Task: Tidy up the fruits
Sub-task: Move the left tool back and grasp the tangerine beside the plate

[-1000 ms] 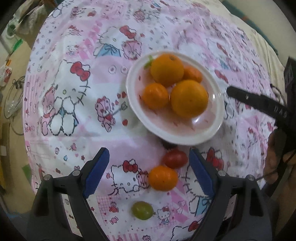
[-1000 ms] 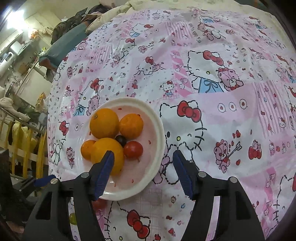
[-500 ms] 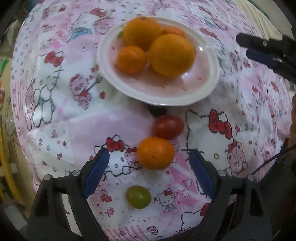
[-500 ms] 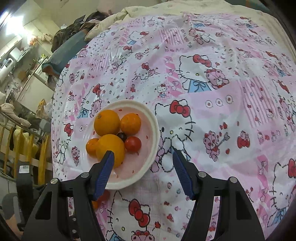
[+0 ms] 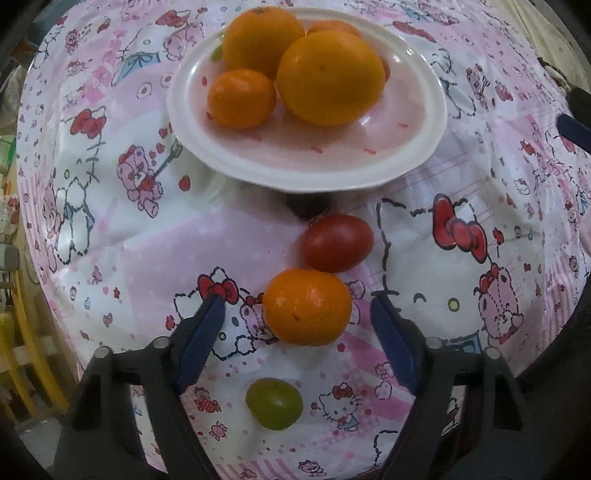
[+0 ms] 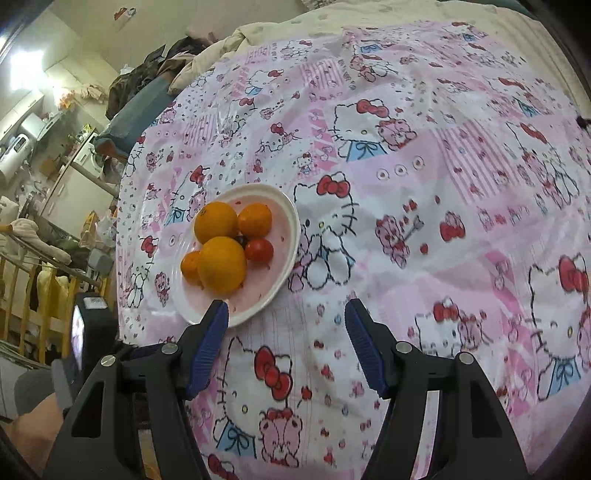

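Observation:
A white plate (image 5: pixel 424 147) holds two large oranges (image 5: pixel 330 75) and smaller mandarins (image 5: pixel 242 98). On the cloth in front of it lie a dark grape (image 5: pixel 308 206), a red tomato (image 5: pixel 337 243), a loose mandarin (image 5: pixel 307 306) and a green grape (image 5: pixel 274 403). My left gripper (image 5: pixel 297 308) points down over the loose mandarin. Its jaws are closing with the fruit between them, and both pads stand clear of the peel. My right gripper (image 6: pixel 286 306) is open and empty above the cloth, right of the plate (image 6: pixel 293 221), where a tomato (image 6: pixel 259 250) also lies.
A pink cartoon-cat cloth (image 6: pixel 424 221) covers the whole table. Yellow wooden rails (image 6: pixel 26 295) and room clutter stand off the table's left edge. Bedding (image 6: pixel 258 33) lies beyond the far edge. The right gripper's blue pad (image 5: pixel 576 131) shows at the right of the left wrist view.
My left gripper came down over the loose mandarin and its jaws narrowed around it. The right gripper drew back from the plate, which now looks smaller and further left.

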